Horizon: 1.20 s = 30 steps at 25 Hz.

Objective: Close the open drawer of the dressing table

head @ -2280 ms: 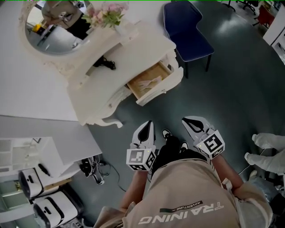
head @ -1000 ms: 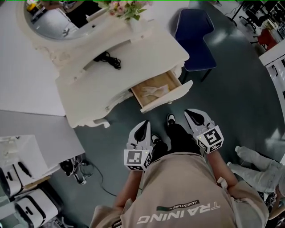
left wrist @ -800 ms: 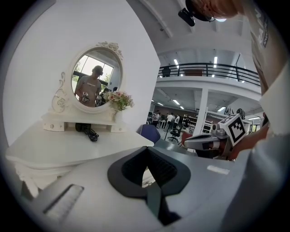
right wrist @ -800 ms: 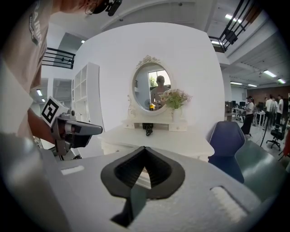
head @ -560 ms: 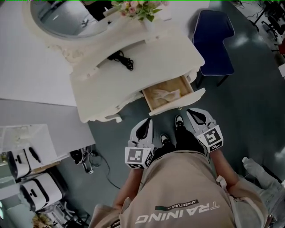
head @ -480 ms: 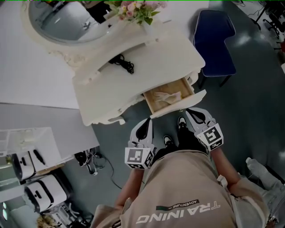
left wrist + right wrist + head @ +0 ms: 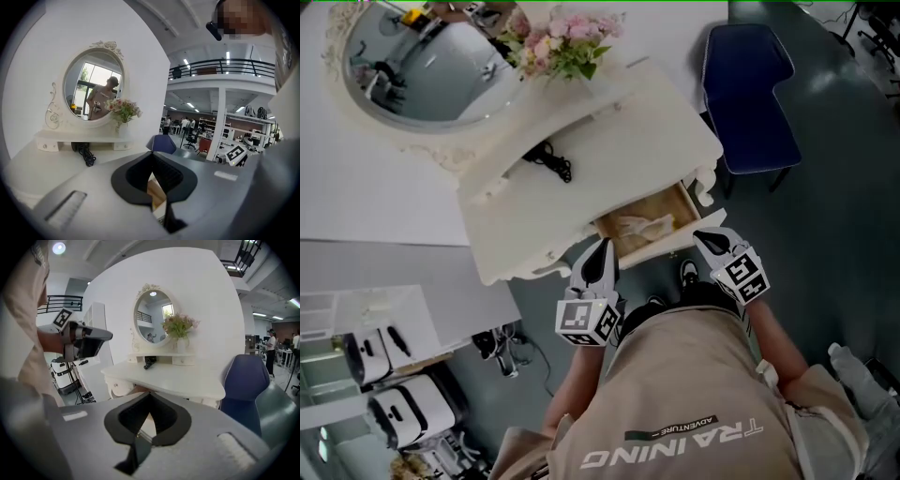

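Cream dressing-table tabletop (image 7: 628,155): surface mostly bare. A raised rear shelf (image 7: 581,111) runs along its back edge. A black coiled cord (image 7: 549,160) lies on the tabletop just in front of that shelf. An oval mirror (image 7: 412,66) and a vase of pink flowers (image 7: 558,45) stand at the back.

A drawer (image 7: 675,204) stands open below the front edge, with a pale crumpled item (image 7: 637,225) lying inside.

Dark grey floor (image 7: 834,225): carries the table, with a blue chair (image 7: 750,84) just beside it.
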Tool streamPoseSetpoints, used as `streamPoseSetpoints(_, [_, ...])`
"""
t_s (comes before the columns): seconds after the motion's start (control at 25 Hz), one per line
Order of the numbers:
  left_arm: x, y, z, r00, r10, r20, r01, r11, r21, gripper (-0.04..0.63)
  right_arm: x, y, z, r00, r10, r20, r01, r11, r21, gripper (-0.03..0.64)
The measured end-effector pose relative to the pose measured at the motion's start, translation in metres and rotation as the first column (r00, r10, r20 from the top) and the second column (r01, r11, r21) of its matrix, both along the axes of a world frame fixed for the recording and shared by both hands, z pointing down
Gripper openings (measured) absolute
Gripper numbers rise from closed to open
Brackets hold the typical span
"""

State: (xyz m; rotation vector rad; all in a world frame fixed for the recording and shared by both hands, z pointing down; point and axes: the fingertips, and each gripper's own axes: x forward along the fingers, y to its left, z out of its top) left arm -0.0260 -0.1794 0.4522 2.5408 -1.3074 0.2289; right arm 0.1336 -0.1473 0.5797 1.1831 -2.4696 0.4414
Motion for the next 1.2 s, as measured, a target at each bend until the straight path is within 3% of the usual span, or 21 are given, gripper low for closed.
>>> streamPoseSetpoints(0.44, [-0.003, 0.001, 0.023, 0.999, -0.033, 0.041, 0.035, 0.998, -0.051, 0.018, 0.021, 0.020, 0.088, 1.000, 0.006, -0.016, -0.010, 0.970, -0.245, 0.003])
streamPoseSetpoints(0.76, [-0.002, 0.003, 0.036, 0.998, -0.057, 0.031, 0.059, 0.995, -0.081, 0.018, 0.027, 0.048, 0.167, 0.998, -0.052, -0.047, 0.023, 0.874, -0.486, 0.003])
streamPoseSetpoints(1.0, [-0.009, 0.012, 0.045, 0.996, -0.081, 0.033, 0.084, 0.990, -0.111, 0.018, 0.024, 0.046, 0.186, 0.997, -0.041, -0.070, -0.003, 0.844, -0.537, 0.003])
streamPoseSetpoints(1.2, [-0.016, 0.012, 0.057, 0.993, -0.112, 0.030, 0.116, 0.982, -0.146, 0.018, 0.017, 0.035, 0.188, 0.994, -0.064, -0.083, 0.009, 0.840, -0.543, 0.003])
